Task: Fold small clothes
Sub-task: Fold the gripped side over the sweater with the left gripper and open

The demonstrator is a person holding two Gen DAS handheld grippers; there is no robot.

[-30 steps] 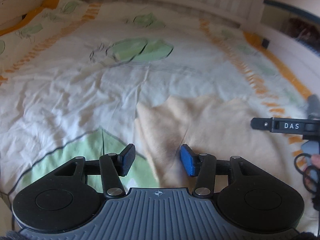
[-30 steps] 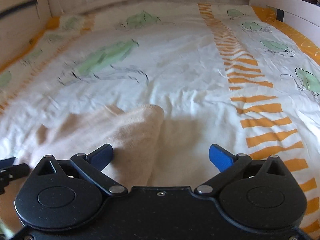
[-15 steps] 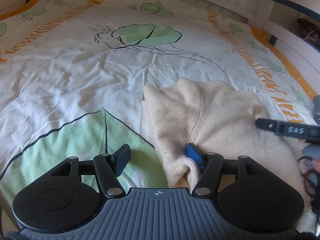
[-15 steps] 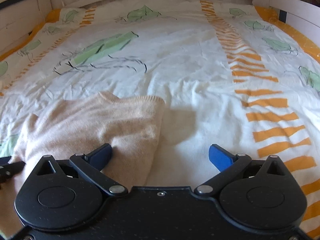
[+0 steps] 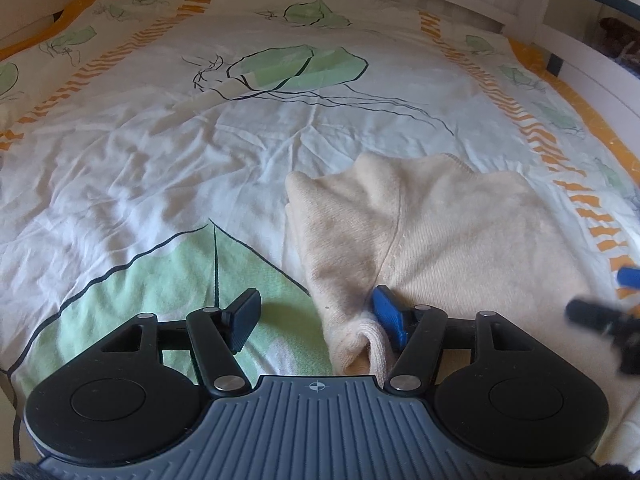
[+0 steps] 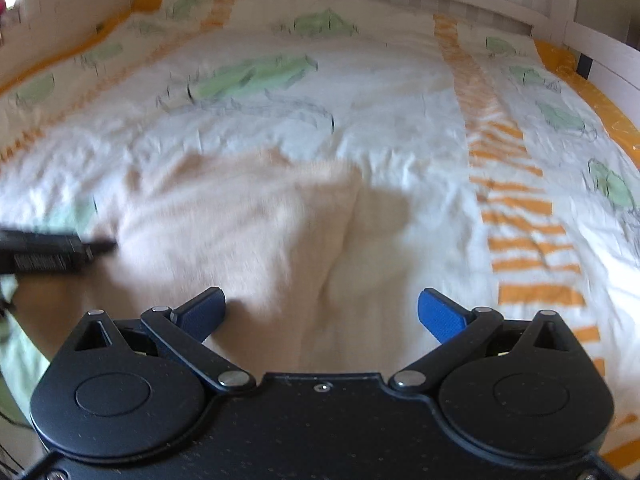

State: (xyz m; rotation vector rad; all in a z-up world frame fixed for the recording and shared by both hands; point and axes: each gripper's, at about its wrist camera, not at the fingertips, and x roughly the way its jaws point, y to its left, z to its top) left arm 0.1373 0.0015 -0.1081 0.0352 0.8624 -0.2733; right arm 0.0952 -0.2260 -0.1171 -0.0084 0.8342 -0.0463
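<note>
Between the parted pads of the left claw (image 5: 316, 322), a rolled edge of the cream sweater (image 5: 460, 240) is seen, unclamped, on the bed (image 5: 160, 168). Right claw (image 6: 322, 314) is held wide, empty, above its far side. Risk judged: loose fold could unroll or be dragged. No containers seen.

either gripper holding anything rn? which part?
Nothing held. Left gripper is open: the cream sweater's rolled edge only lies against one finger. Right gripper is open above it.
</note>
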